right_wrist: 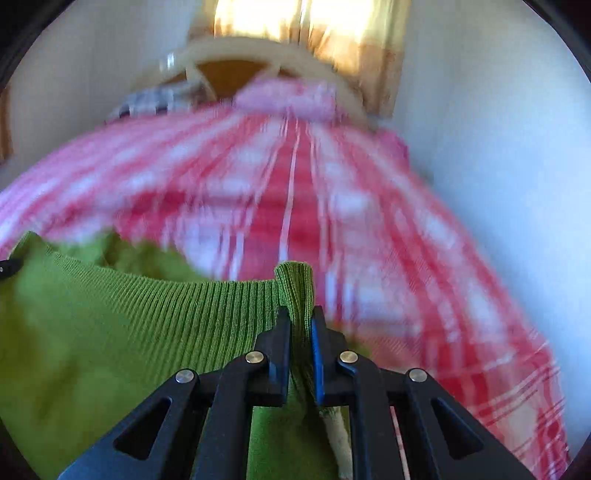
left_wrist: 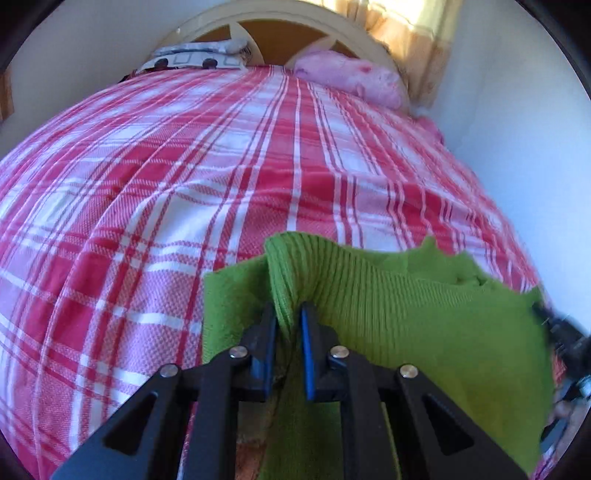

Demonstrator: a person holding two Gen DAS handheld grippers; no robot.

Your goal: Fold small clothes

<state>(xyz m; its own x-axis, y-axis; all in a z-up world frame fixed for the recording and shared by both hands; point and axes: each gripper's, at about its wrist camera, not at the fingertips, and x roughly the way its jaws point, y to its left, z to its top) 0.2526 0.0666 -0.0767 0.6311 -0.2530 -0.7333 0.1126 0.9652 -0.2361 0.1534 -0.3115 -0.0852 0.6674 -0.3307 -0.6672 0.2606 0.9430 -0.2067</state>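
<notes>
My right hand-held gripper pinches a ribbed hem corner of the green knitted garment, the fold standing up between its black fingers. From that gripper the garment stretches away to the left, above the bed's red-and-white checked cover, which is blurred. Beyond the cover lie a pink pillow, a cream headboard and a sunlit curtain.
</notes>
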